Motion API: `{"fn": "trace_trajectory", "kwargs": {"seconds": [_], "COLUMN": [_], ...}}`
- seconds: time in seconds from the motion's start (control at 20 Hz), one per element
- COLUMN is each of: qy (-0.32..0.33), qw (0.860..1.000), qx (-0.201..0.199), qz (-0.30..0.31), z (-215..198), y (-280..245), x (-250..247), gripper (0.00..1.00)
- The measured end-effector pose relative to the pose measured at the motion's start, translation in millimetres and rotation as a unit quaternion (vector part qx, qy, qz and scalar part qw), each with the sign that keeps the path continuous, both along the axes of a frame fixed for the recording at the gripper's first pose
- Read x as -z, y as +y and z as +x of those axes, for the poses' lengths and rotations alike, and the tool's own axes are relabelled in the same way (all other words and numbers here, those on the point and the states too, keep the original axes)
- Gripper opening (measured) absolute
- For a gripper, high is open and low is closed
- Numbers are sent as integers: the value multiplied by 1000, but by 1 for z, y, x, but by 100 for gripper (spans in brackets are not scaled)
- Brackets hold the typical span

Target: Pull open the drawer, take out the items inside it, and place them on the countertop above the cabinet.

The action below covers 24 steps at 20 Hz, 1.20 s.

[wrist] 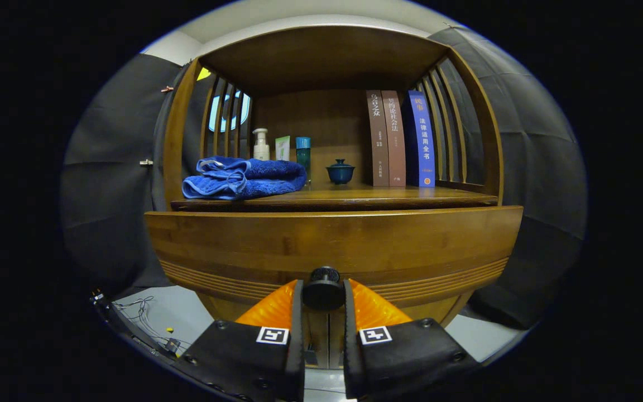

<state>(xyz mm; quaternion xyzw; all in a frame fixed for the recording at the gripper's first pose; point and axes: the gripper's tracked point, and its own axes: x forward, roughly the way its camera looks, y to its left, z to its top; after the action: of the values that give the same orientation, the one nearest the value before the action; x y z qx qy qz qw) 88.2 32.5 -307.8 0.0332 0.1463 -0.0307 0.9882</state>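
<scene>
A wooden cabinet's drawer front [332, 245] faces me, wide and curved, with grooved lines along its lower edge. Its round dark knob [324, 287] sits between my two fingers, and my gripper [324, 290] is shut on it, one finger pressing each side. The drawer front stands slightly forward of the countertop [399, 195] edge above it. The drawer's inside is hidden from here.
On the countertop lie a folded blue towel [243, 177], a white pump bottle [261, 145], a small carton [282, 148], a teal bottle [303, 155], a dark lidded cup [340, 172] and three upright books [402, 138]. Slatted sides and a wooden top enclose that shelf. Cables lie on the floor [148, 312] at left.
</scene>
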Motion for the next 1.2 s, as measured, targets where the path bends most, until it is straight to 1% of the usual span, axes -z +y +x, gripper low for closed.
{"fn": "trace_trajectory", "kwargs": {"seconds": [0.25,0.5,0.9,1.2], "qy": [5,8,5,4], "qw": [1000,1000,1000,1000], "qx": [-6,-10,-11,-14], "qz": [7,9,8,3], "z": [-34,-59,-78,-82], "y": [3,6,8,9], "x": [-6,-9,-12,-10], "gripper": [32,32,32,32]}}
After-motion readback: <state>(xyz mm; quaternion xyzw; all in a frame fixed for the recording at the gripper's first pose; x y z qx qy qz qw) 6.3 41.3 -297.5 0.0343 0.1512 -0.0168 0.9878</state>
